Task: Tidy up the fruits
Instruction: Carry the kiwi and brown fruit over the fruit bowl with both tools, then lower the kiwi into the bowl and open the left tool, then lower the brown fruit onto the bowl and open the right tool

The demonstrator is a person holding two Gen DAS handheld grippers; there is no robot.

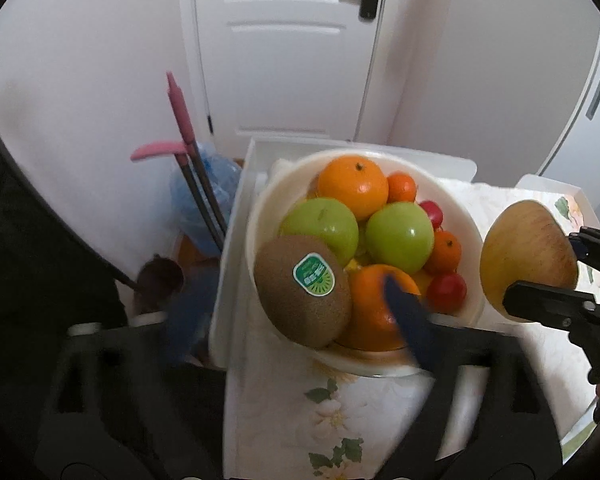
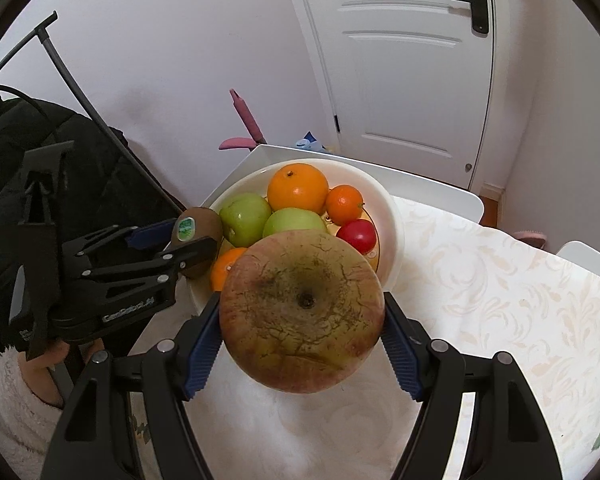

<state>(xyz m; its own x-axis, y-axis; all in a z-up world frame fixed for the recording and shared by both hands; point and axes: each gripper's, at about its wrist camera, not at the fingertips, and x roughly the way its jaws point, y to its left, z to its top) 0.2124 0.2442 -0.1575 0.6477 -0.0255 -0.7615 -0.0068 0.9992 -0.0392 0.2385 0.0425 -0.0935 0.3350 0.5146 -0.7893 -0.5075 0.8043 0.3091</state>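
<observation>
A white bowl [image 1: 260, 208] on the table holds oranges, two green apples [image 1: 400, 236], small red fruits and tangerines; it also shows in the right wrist view [image 2: 392, 216]. My left gripper [image 1: 300, 308] is shut on a brown kiwi [image 1: 304, 296] with a green sticker, held over the bowl's near left rim; the kiwi also shows in the right wrist view [image 2: 196, 236]. My right gripper [image 2: 302, 332] is shut on a large yellow-red apple [image 2: 300, 312], held above the table just right of the bowl; the apple also shows in the left wrist view [image 1: 528, 256].
The table carries a white floral cloth [image 2: 480, 280]. White trays or chair backs edge the table [image 1: 236, 216]. Pink-handled tools [image 1: 180, 120] and a blue bag [image 1: 208, 192] stand by the wall left of a white door [image 1: 292, 48].
</observation>
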